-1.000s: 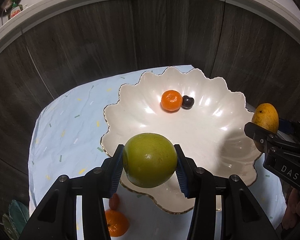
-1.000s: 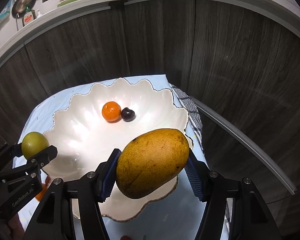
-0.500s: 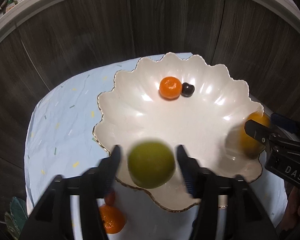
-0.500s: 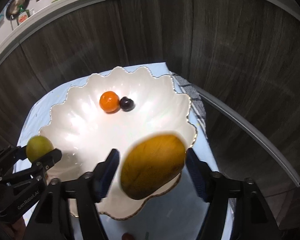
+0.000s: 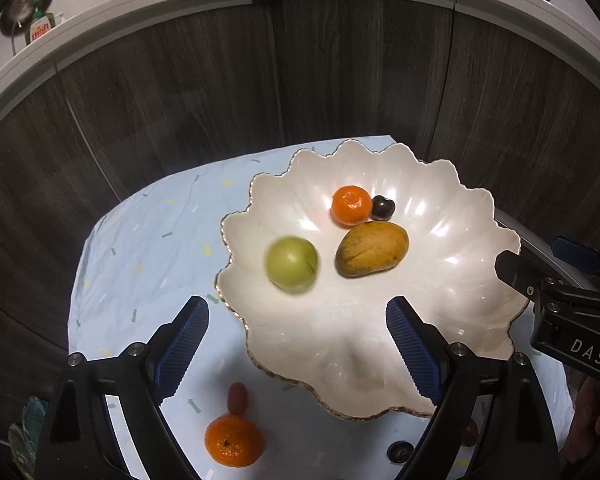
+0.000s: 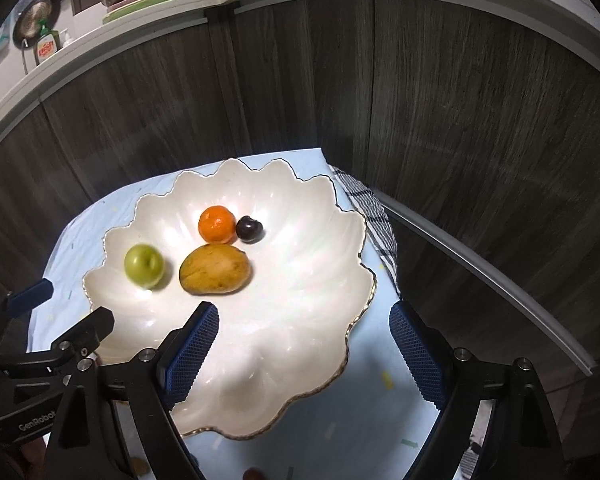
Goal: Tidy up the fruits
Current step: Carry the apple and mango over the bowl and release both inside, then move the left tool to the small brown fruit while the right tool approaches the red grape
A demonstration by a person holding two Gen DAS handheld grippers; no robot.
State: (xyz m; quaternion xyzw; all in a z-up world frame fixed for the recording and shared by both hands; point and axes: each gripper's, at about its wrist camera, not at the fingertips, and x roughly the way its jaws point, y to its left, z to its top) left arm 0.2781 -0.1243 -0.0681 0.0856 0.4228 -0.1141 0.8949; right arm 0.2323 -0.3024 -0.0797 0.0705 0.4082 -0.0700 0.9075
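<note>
A white scalloped bowl [image 5: 452, 216] [image 6: 300, 300] holds a green fruit [image 5: 291, 265] [image 6: 144, 266], a yellow mango [image 5: 372, 249] [image 6: 216, 269], an orange mandarin [image 5: 351, 205] [image 6: 217, 224] and a dark cherry [image 5: 382, 207] [image 6: 249, 229]. My left gripper [image 5: 298, 334] is open and empty above the bowl's near left rim. My right gripper [image 6: 304, 338] is open and empty above the bowl's near right rim; it also shows at the right of the left wrist view [image 5: 560, 292].
The bowl sits on a light blue cloth [image 5: 148, 248]. Outside the bowl lie a second mandarin [image 5: 234, 444], a small red fruit [image 5: 237, 398] and a dark one [image 5: 400, 450]. A checked towel [image 6: 376, 216] lies at the right; dark wood panels stand behind.
Both grippers opened and let go. The green fruit and the mango dropped into the bowl and lie beside the mandarin. Both grippers pulled back and up.
</note>
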